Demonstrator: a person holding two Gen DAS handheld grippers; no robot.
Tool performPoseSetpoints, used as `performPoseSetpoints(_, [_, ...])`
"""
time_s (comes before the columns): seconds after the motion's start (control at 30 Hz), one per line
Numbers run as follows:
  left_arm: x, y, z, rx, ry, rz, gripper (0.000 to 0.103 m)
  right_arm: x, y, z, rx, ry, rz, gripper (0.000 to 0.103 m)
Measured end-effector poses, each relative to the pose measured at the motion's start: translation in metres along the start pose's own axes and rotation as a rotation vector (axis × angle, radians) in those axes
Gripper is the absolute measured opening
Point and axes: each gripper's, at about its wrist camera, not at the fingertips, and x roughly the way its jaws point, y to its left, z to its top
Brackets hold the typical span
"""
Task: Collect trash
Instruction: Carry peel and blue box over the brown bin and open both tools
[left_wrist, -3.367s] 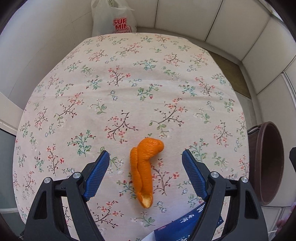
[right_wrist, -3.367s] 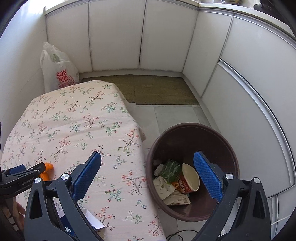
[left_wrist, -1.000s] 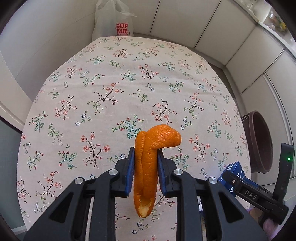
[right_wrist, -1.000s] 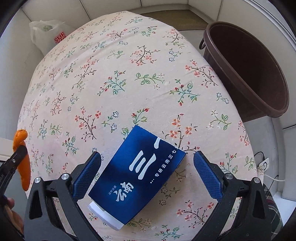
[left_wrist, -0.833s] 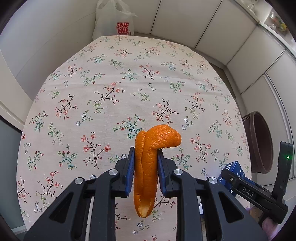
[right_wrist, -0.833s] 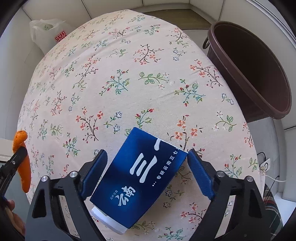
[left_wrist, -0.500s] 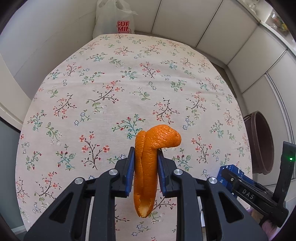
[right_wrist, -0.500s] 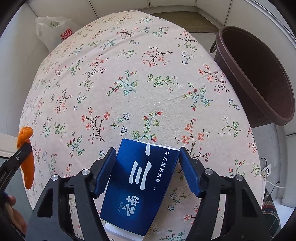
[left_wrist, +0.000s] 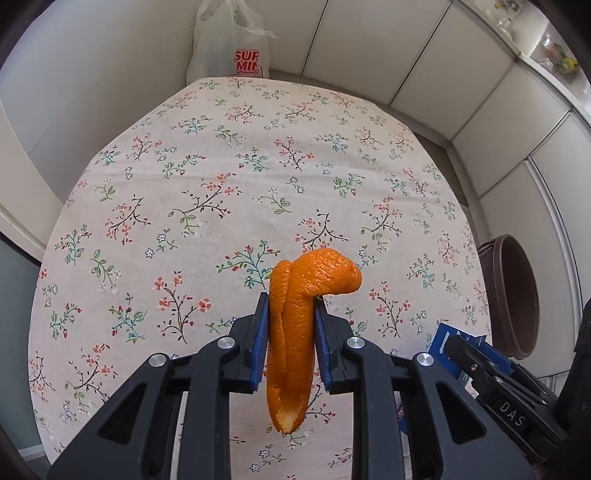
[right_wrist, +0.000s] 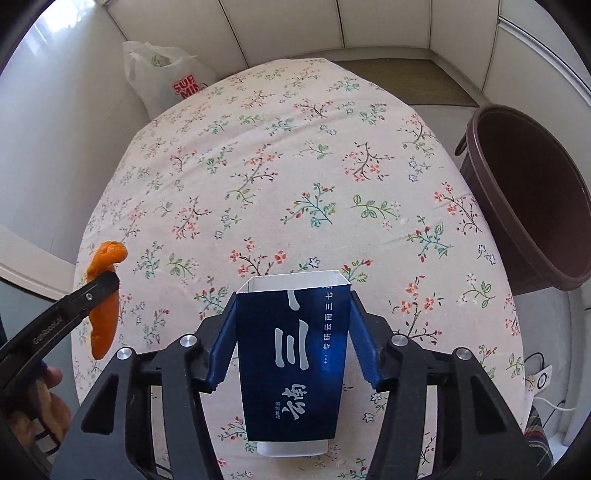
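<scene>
Since a second ago the right gripper has come around the blue carton at lower centre and is closing on it, lifting; the left gripper stays clamped on the orange peel. Both pieces look ready for the brown bin at right.

The white plastic bag read "SUP MI" in red; the blue carton bore Chinese characters; gripper bodies read "DAS" and "GenRobot.AI".
</scene>
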Motion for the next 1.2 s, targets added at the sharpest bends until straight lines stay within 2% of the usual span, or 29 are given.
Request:
performPoseSetpoints(0.33, [-0.019, -0.001, 0.009, -0.035, -0.057, -0.031, 0.023, -0.04, 0.01, 0.016, -0.047, -0.146, 0.032, 0.051])
performPoseSetpoints(0.7, [-0.058, -0.017, 0.03, -0.069, -0.17, -0.101, 0.023, -0.092, 0.005, 0.048, -0.069, -0.31, 0.046, 0.05])
performPoseSetpoints(0.93, [-0.086, -0.038, 0.039, -0.042, -0.251, -0.137, 0.023, -0.124, -0.01, 0.064, -0.065, -0.396, 0.034, 0.05])
performPoseSetpoints(1.2, [-0.096, -0.067, 0.041, -0.003, -0.269, -0.169, 0.023, -0.154, -0.039, 0.077, -0.026, -0.469, 0.01, 0.05])
